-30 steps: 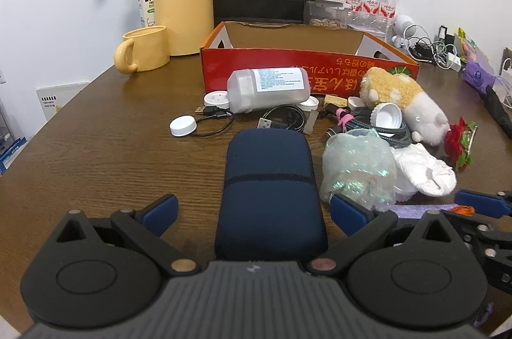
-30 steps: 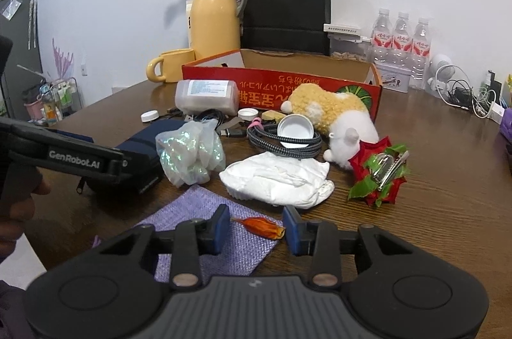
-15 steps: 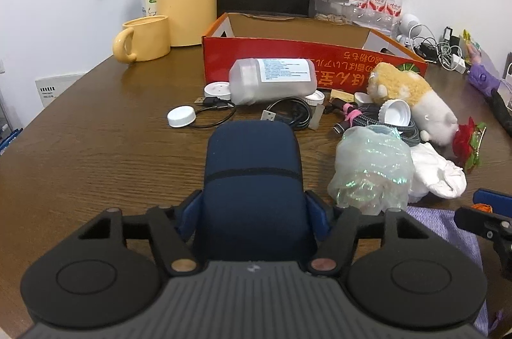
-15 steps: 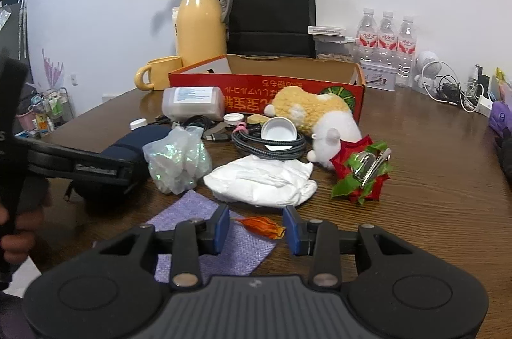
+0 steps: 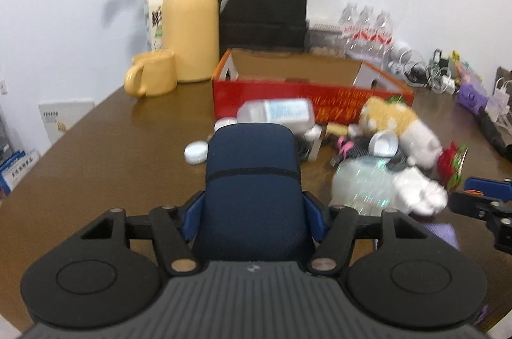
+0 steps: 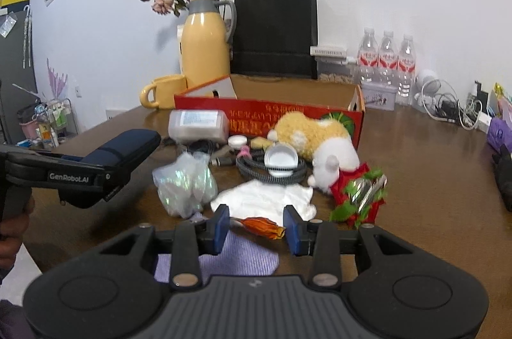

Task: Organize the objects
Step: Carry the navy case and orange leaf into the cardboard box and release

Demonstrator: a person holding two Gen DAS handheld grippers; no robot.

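Note:
My left gripper [image 5: 252, 216] is shut on a dark blue zip case [image 5: 252, 185] and holds it lifted off the table; from the right wrist view the case [image 6: 128, 145] hangs in the air at the left. My right gripper [image 6: 257, 227] is open, its pads either side of an orange dried flower [image 6: 260, 225] lying on a purple cloth [image 6: 236, 256]. An open red cardboard box [image 5: 307, 89] stands beyond the clutter.
On the brown table lie a white plastic jar [image 6: 198, 124], a crumpled iridescent bag [image 6: 185, 182], white cloth [image 6: 265, 198], a plush toy [image 6: 316, 137], a coiled cable [image 6: 272, 169] and a red flower clip [image 6: 358, 195]. A yellow jug [image 5: 190, 28], mug [image 5: 152, 76], black bag and water bottles stand behind.
My left gripper closed on the blue case and lifted it off the table. My right gripper stayed around the orange flower.

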